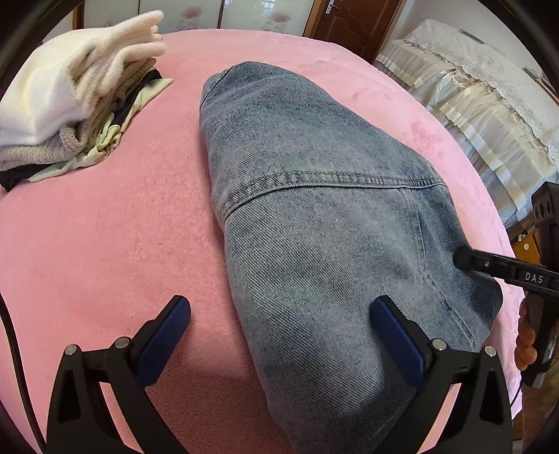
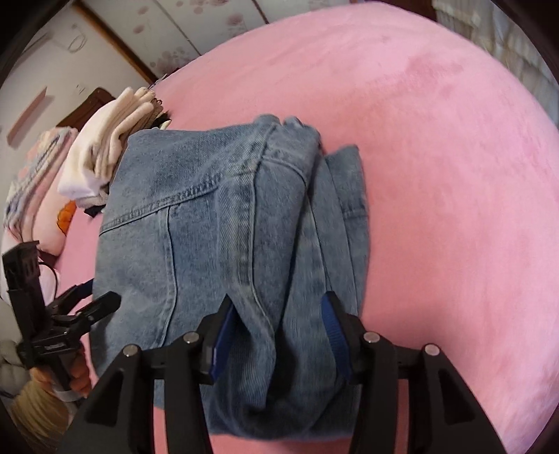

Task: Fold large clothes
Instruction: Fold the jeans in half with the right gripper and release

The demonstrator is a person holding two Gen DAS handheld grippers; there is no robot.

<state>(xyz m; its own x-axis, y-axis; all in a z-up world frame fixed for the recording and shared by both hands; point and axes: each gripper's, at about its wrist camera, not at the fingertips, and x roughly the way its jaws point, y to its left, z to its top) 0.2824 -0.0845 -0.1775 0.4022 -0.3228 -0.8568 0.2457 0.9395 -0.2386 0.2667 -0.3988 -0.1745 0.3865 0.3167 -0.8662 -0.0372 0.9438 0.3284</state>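
1. Below, the left gripper (image 1: 279,314) stood spread wide over the folded, faded blue denim garment (image 1: 314,216) lying on the pink fleece blanket (image 1: 104,227), near a stack of folded pale clothes (image 1: 70,97).
2. Meanwhile, the right gripper (image 2: 279,314) was partly parted, its jaws straddling a denim fold.

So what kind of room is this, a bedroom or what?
Most likely a bedroom at home: the denim garment lies on a pink plush blanket that covers a bed, a pile of folded clothes sits nearby, and a wooden door stands behind.
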